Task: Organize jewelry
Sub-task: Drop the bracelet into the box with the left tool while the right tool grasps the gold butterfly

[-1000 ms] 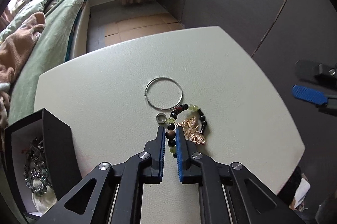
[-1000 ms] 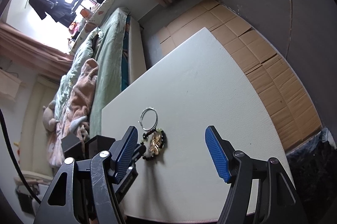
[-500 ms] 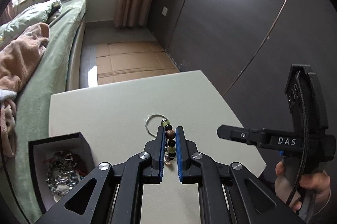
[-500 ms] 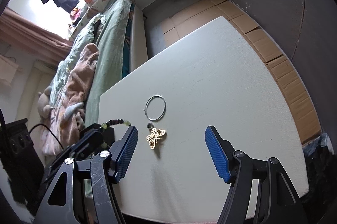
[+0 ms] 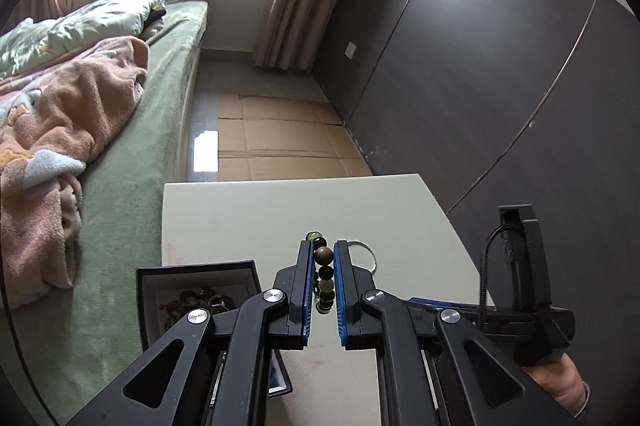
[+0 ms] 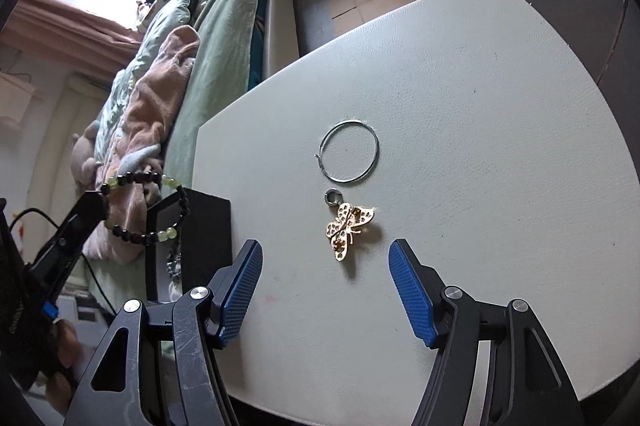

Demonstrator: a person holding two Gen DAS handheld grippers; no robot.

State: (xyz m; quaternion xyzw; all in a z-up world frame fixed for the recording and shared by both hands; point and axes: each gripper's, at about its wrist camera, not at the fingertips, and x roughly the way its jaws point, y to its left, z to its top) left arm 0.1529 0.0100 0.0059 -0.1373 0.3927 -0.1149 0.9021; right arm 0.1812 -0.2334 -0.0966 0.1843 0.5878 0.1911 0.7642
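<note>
Beaded bracelet (image 6: 146, 208) hanging pinched in the left gripper (image 5: 324, 280), lifted just beside the open black jewelry box (image 5: 200, 292).
Dangling limp and light from a few beads, likely swinging and slipping on smooth round surfaces; gripping best across one bead. Waiting spread wide and empty over the tabletop (image 6: 460, 98): right gripper (image 6: 326, 300), with butterfly brooch (image 6: 349, 229), small ring (image 6: 331, 197) and thin wire hoop (image 6: 349, 156) lying ahead.
</note>
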